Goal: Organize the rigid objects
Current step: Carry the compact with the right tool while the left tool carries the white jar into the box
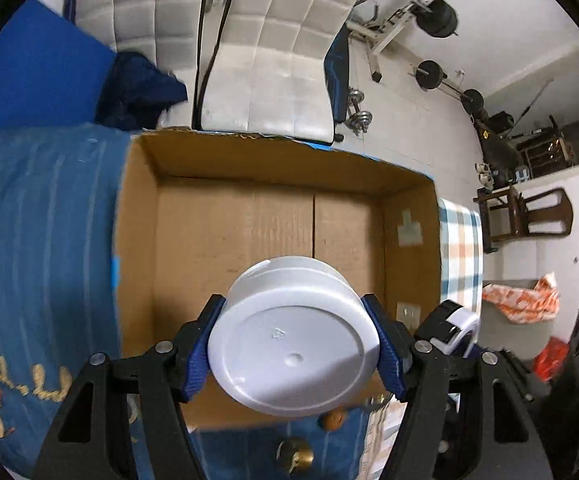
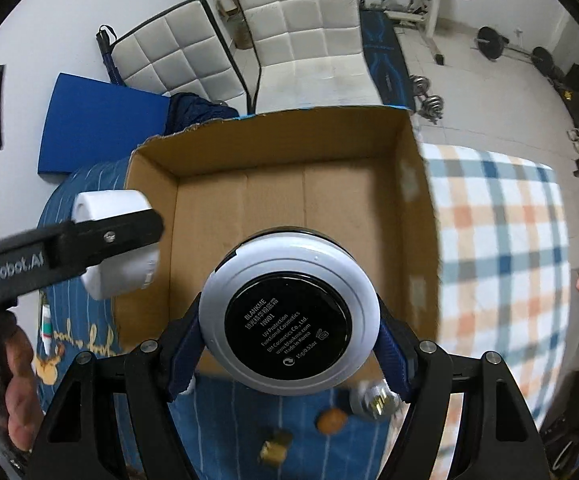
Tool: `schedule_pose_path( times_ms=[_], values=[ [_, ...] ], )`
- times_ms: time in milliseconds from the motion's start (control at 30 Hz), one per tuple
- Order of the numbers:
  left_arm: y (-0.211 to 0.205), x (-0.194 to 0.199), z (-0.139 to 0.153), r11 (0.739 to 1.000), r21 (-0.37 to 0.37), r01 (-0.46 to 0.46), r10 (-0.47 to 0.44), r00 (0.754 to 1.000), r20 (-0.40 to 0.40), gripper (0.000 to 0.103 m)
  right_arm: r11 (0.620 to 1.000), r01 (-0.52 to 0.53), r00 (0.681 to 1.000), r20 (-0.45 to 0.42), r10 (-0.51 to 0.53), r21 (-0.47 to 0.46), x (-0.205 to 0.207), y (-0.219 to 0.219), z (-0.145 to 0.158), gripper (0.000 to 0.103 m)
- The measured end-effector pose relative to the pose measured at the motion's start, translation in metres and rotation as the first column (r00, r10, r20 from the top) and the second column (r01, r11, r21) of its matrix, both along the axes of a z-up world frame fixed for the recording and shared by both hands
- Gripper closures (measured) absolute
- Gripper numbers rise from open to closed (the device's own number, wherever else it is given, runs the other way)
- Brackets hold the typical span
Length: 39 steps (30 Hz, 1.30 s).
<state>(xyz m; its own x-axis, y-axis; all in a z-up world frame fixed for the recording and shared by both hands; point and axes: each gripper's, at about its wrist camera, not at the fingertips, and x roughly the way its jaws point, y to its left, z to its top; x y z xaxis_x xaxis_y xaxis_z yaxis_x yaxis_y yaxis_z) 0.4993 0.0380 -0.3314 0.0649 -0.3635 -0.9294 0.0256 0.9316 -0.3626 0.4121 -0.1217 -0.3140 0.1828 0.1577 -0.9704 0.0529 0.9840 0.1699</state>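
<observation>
My left gripper (image 1: 295,344) is shut on a white plastic jar (image 1: 293,336), held bottom toward the camera above the near edge of an open cardboard box (image 1: 273,216). My right gripper (image 2: 289,320) is shut on a round compact (image 2: 289,312) with a white rim and black labelled base, held above the same box (image 2: 289,196). The box inside shows bare cardboard. The left gripper and its white jar (image 2: 113,240) also show in the right wrist view, at the box's left wall. The right gripper's compact (image 1: 455,328) shows at the right in the left wrist view.
The box sits on a blue striped cloth (image 1: 41,240) beside a checked cloth (image 2: 501,248). Small loose items lie near the front: a brass piece (image 2: 275,450), an orange ball (image 2: 331,420), a metal plug (image 2: 375,400), a tube (image 2: 45,320). White chairs (image 2: 301,40) and gym weights stand behind.
</observation>
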Motion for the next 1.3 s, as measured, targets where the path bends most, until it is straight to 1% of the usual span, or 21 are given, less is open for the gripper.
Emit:
schedule_pose_path(
  times_ms=[100,167,233,267,300,333,400,467,533,667,767,933,1033,1067,1100,1167,1200,1267,1300],
  values=[
    [0.002,0.029,-0.038,1.0,0.017,-0.013,0.014,0.998,-0.058,0.037,1.0,-0.014,1.0,-0.023,0.014,0.02,0.031,0.006,-0.027,0.026],
    [0.003,0.04,-0.061,1.0,0.001,-0.021,0.021,0.994,-0.11,0.037,0.999,-0.029,0.999,-0.04,0.03,0.022,0.051,0.009,-0.048,0.026],
    [0.005,0.053,-0.089,0.998,-0.021,-0.059,0.054,0.983,-0.178,0.037,0.998,-0.06,0.997,-0.055,0.061,0.02,0.068,0.011,-0.068,0.026],
    [0.004,0.056,-0.096,0.998,-0.022,-0.063,0.057,0.98,-0.193,0.037,0.997,-0.071,0.995,-0.063,0.072,0.02,0.072,0.012,-0.074,0.026],
    [0.001,0.062,-0.109,0.998,-0.029,-0.065,0.057,0.973,-0.223,0.037,0.997,-0.082,0.994,-0.077,0.083,0.013,0.079,0.012,-0.085,0.026],
    [-0.001,0.063,-0.115,0.997,-0.031,-0.066,0.057,0.969,-0.239,0.037,0.996,-0.094,0.992,-0.09,0.094,0.009,0.085,0.011,-0.096,0.026],
    [-0.007,0.067,-0.127,0.999,-0.02,-0.048,0.042,0.966,-0.254,0.037,0.995,-0.099,0.989,-0.111,0.098,0.003,0.095,0.009,-0.111,0.026],
    [-0.016,0.07,-0.132,1.0,0.011,-0.018,0.02,0.967,-0.254,0.037,0.995,-0.102,0.986,-0.13,0.102,0.001,0.102,0.006,-0.122,0.026],
    [-0.022,0.072,-0.139,1.0,0.024,0.001,0.005,0.965,-0.264,0.037,0.994,-0.112,0.983,-0.15,0.109,-0.012,0.109,0.004,-0.135,0.026],
    [-0.029,0.076,-0.144,1.0,0.003,0.006,-0.005,0.96,-0.28,0.037,0.994,-0.108,0.976,-0.194,0.103,-0.016,0.119,0.002,-0.151,0.026],
    [-0.037,0.079,-0.147,0.999,0.021,0.036,-0.029,0.96,-0.278,0.037,0.995,-0.101,0.974,-0.205,0.094,-0.025,0.124,-0.002,-0.159,0.026],
    [-0.043,0.081,-0.149,0.998,0.052,0.037,-0.022,0.962,-0.272,0.037,0.996,-0.087,0.97,-0.231,0.078,-0.028,0.134,-0.011,-0.17,0.025],
    [-0.044,0.079,-0.14,0.996,0.076,0.039,-0.017,0.96,-0.28,0.037,0.997,-0.066,0.964,-0.261,0.055,-0.035,0.138,-0.02,-0.179,0.024],
    [-0.045,0.079,-0.139,0.994,0.095,0.047,-0.018,0.958,-0.285,0.036,0.997,-0.06,0.963,-0.267,0.048,-0.037,0.14,-0.022,-0.181,0.021],
    [-0.045,0.077,-0.138,0.992,0.115,0.052,-0.016,0.956,-0.292,0.031,0.998,-0.056,0.962,-0.269,0.046,-0.031,0.14,-0.024,-0.181,0.016],
    [-0.045,0.076,-0.135,0.991,0.123,0.05,-0.012,0.954,-0.298,0.029,0.999,-0.042,0.961,-0.275,0.035,-0.02,0.142,-0.027,-0.181,0.009],
    [-0.043,0.076,-0.132,0.992,0.119,0.042,-0.004,0.953,-0.303,0.029,0.999,-0.04,0.96,-0.278,0.031,-0.027,0.143,-0.029,-0.181,0.007],
    [-0.039,0.075,-0.127,0.993,0.117,0.031,0.006,0.953,-0.304,0.026,0.999,-0.042,0.96,-0.28,0.032,-0.03,0.142,-0.03,-0.179,0.006],
    [-0.038,0.074,-0.124,0.993,0.115,0.031,0.005,0.954,-0.299,0.018,0.999,-0.041,0.959,-0.281,0.032,-0.027,0.14,-0.03,-0.178,0.004]
  ],
)
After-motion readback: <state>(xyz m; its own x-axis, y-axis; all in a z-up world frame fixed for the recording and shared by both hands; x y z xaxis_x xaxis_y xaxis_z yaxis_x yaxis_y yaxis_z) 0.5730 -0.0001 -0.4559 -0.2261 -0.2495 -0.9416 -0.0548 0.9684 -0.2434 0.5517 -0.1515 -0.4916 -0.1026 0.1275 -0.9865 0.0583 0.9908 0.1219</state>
